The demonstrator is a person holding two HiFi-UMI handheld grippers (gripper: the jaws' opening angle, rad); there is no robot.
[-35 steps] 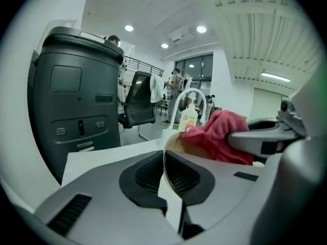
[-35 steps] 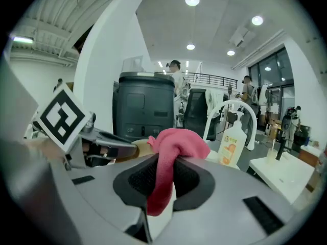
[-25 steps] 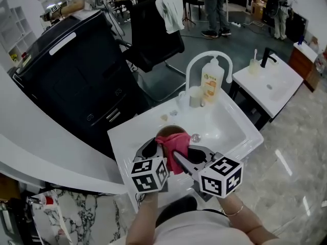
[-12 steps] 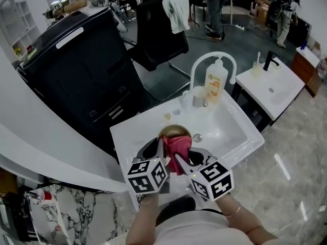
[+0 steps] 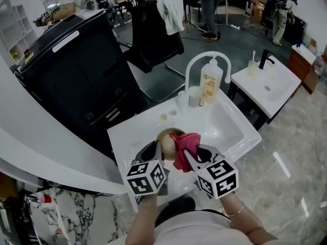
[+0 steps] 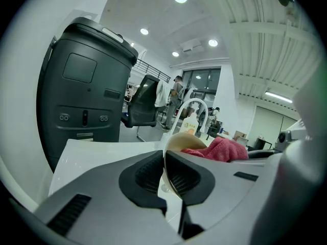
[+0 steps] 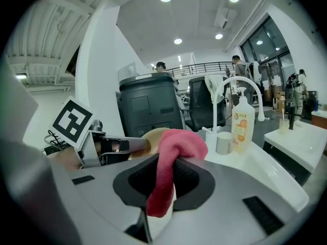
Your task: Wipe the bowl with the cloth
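The left claw is closed on the rim of a tan bowl, the thin edge pinched between its ribbed pads, so the bowl hangs tipped on its side over the left part of the white sink. The right claw is clamped on a pink-red cloth. A bunched fold of it rises above the pads and a loose tail hangs below them. The bunched end sits against the open side of the bowl, just right of the left claw, and the two claws are close together in front of the person, each with its marker cube towards them. At the back of the sink's white surface a soap bottle with an orange label stands under the arch of a white faucet, with a grey cup just beside it on the left. Beyond the sink stands a large black bin, and next to it a black chair with a white towel over its back. A second sink stands off to the right, and people are standing at the far end of the room.
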